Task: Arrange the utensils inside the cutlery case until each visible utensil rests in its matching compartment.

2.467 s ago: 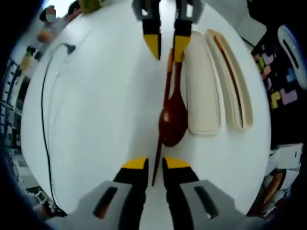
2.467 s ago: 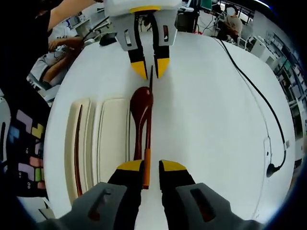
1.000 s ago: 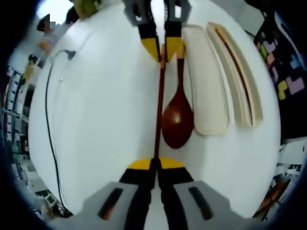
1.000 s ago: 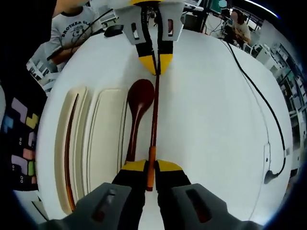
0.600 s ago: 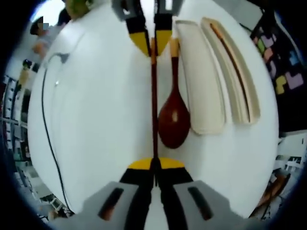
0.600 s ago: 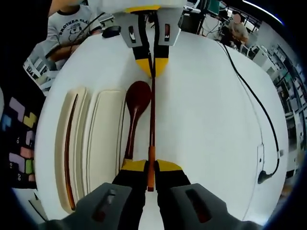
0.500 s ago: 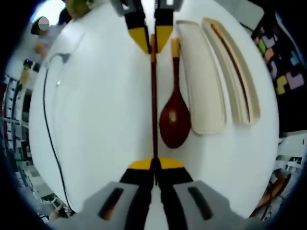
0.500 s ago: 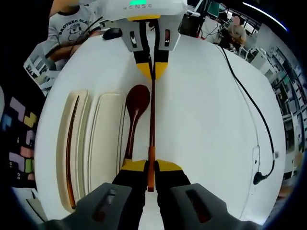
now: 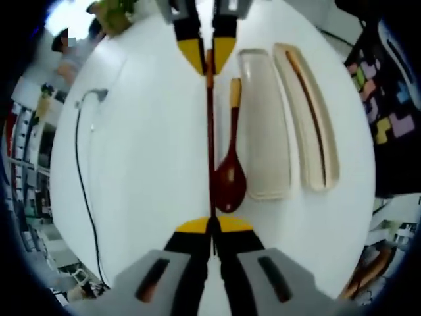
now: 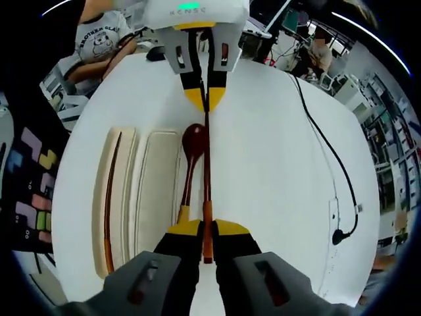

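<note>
At the top of the right gripper view, the white box of the left gripper (image 10: pixel 205 99) carries small grey letters, too blurred to make out. In the upper left, a person's grey T-shirt (image 10: pixel 99 39) shows dark print that seems to begin "BROTHER"; the rest is unclear.

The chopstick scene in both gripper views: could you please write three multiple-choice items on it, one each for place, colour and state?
1. Where does the spoon lie?
A. on the table beside the case
B. in the case
C. under the cable

2. What colour is the spoon's handle tip?
A. green
B. orange
C. white

3. How is the loose chopstick held?
A. lying free
B. one gripper
C. both grippers, one per end

A: it rests beside the case tray.
B: the tip is orange.
C: left gripper and right gripper each clamp an end.
</note>
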The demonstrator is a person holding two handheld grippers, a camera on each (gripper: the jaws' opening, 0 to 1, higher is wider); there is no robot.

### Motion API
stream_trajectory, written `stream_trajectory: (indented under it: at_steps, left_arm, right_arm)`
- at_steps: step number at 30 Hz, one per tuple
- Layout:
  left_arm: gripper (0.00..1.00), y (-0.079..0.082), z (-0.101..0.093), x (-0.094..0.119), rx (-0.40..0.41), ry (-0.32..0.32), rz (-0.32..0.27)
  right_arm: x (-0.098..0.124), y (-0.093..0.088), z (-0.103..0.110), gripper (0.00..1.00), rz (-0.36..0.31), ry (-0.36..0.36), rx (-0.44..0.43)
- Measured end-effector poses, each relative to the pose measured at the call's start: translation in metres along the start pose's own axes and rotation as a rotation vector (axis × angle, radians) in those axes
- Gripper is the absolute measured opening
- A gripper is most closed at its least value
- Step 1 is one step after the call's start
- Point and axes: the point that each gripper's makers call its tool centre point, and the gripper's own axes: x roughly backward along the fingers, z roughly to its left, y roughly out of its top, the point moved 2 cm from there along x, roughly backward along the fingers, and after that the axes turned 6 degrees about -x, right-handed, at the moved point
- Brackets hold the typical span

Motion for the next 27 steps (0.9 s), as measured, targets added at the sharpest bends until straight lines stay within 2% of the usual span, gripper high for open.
stream_trajectory:
  at_steps: [1, 2, 4, 5, 9, 13, 15, 27]
  left_arm:
    - [0.02, 0.003, -0.001, 0.002, 0.002, -0.001, -0.003]
    - [0.02, 0.006, -0.001, 0.004, 0.015, -0.001, -0.015]
    - [0.02, 0.01, -0.003, 0.005, 0.008, -0.006, -0.023]
    - [0.02, 0.013, -0.009, 0.005, 0.002, -0.042, -0.036]
    - [0.02, 0.019, -0.016, 0.004, 0.015, -0.044, -0.055]
    - [0.02, 0.027, -0.028, 0.006, 0.059, -0.081, -0.079]
    - [0.02, 0.031, -0.035, 0.007, 0.052, -0.094, -0.089]
    - [0.02, 0.049, -0.065, 0.008, 0.025, -0.141, -0.092]
  right_arm:
    - [0.002, -0.002, 0.0, 0.04, 0.0, -0.02, -0.037]
    - [0.004, -0.004, 0.003, 0.04, 0.011, -0.011, -0.038]
    - [0.008, -0.008, 0.008, 0.04, 0.007, -0.01, -0.029]
    - [0.01, -0.009, 0.008, 0.04, 0.004, -0.011, -0.036]
    - [0.015, -0.015, 0.015, 0.04, 0.0, 0.004, -0.034]
    - [0.019, -0.021, 0.024, 0.04, 0.003, 0.019, -0.02]
    - [0.021, -0.024, 0.029, 0.04, 0.003, 0.024, -0.013]
    - [0.026, -0.041, 0.062, 0.04, 0.024, 0.082, -0.031]
